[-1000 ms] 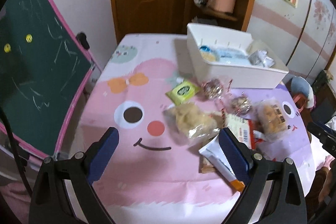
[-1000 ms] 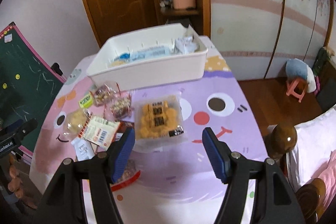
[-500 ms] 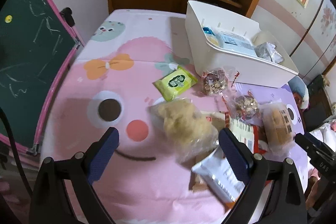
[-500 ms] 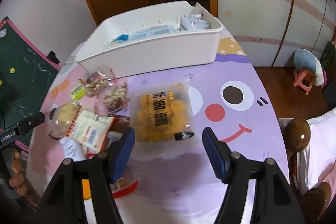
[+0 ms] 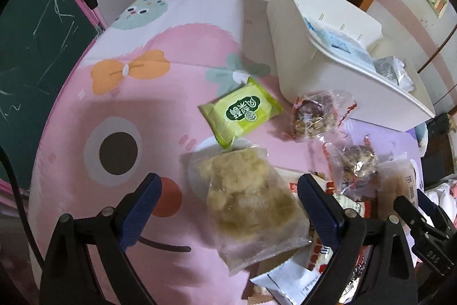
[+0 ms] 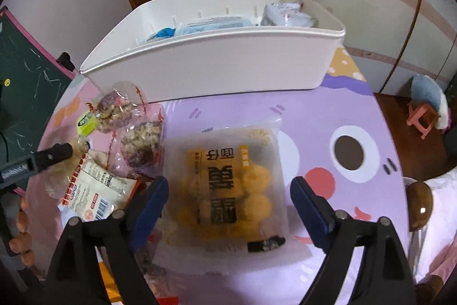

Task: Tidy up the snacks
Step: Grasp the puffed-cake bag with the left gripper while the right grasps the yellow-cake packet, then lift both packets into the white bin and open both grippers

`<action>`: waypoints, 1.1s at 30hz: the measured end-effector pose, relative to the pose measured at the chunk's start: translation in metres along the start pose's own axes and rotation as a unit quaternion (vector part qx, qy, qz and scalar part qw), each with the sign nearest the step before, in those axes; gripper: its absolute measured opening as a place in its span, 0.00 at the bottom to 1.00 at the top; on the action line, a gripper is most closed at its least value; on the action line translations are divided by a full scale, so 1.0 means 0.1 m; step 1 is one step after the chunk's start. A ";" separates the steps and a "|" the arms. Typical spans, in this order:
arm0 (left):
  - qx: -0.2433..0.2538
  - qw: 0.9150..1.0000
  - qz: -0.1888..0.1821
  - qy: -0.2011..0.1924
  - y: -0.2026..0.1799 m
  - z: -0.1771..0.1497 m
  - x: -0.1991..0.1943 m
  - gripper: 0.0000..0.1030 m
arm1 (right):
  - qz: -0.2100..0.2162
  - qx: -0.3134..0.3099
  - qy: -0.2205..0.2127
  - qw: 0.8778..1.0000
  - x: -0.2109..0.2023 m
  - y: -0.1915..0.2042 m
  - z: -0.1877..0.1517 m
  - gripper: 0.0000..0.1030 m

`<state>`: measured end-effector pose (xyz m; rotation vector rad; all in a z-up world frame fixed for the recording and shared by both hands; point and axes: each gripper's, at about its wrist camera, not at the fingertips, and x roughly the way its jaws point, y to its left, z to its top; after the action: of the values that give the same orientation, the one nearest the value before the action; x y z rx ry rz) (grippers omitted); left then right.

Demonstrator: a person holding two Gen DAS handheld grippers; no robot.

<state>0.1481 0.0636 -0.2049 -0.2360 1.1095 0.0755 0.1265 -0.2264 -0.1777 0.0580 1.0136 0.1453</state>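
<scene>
Status: early-to-mid, most snacks not sorted yet.

Done: white bin (image 6: 217, 70) at far side of table already has a few packs in it, blue-white wrapper (image 6: 211, 23) and a grey-white pouch (image 6: 285, 15), plus something blue at the left end.

Left, all loose on the cartoon tablecloth (image 5: 122, 93) in front of the bin:
- green pack (image 5: 241, 112)
- 2 clear twist-wrapped nut/grain clusters (image 5: 312, 113) (image 5: 358, 162)
- clear bag of pale puffed stuff (image 5: 251, 202)
- red-white pack w/ barcode (image 6: 95, 190)
- bag of yellow cakes (image 6: 228, 185)
- white pouch (image 5: 285, 280) at near edge, partly buried

Tongs:
- L gripper (image 5: 228, 202): jaws wide, nothing gripped. Straddles the puffed-stuff bag from above, pads not on it.
- R gripper (image 6: 228, 199): jaws opening, near full width. Yellow cake bag sits between them, pads clear of it on both sides.

Read: both hands lined up for a pick, one bag each. Nothing lifted yet. Pile on L side overlaps, so single-item grabs there may drag neighbours.
</scene>
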 end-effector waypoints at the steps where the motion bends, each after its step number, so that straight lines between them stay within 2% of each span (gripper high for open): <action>1: -0.001 1.000 0.000 0.003 0.00 0.00 0.02 0.93 | 0.000 -0.002 0.004 1.000 0.02 0.01 0.01 0.88; 10: 0.001 1.000 -0.005 0.023 -0.03 -0.03 0.18 0.91 | -0.008 -0.013 0.036 0.999 0.24 0.05 0.01 0.88; 13: 0.007 1.000 -0.002 0.020 -0.04 -0.03 0.18 0.81 | -0.001 -0.005 0.040 0.999 0.27 0.02 0.00 0.88; 15: 0.014 1.000 -0.014 0.016 -0.06 -0.03 0.16 0.65 | -0.004 -0.010 0.038 0.999 0.28 0.04 -0.02 0.88; 18: 0.017 1.000 -0.020 0.014 -0.08 -0.04 0.13 0.54 | -0.016 -0.021 0.033 0.999 0.26 0.08 -0.05 0.82; 22: 0.035 0.999 0.002 0.002 -0.12 -0.10 0.08 0.52 | -0.012 -0.015 0.030 0.999 0.22 0.08 -0.10 0.78; 26: 0.038 0.999 0.001 -0.012 -0.09 -0.15 -0.06 0.51 | -0.013 -0.005 0.027 1.000 0.12 0.08 -0.14 0.77; 33: 0.053 0.996 0.002 -0.070 -0.10 -0.24 -0.61 0.51 | -0.026 -0.015 -0.005 1.000 -0.29 0.12 -0.30 0.77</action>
<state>0.1018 0.0517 -0.1591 -0.1310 0.9710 0.0353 0.0849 -0.2191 -0.1679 0.0047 1.0021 0.1125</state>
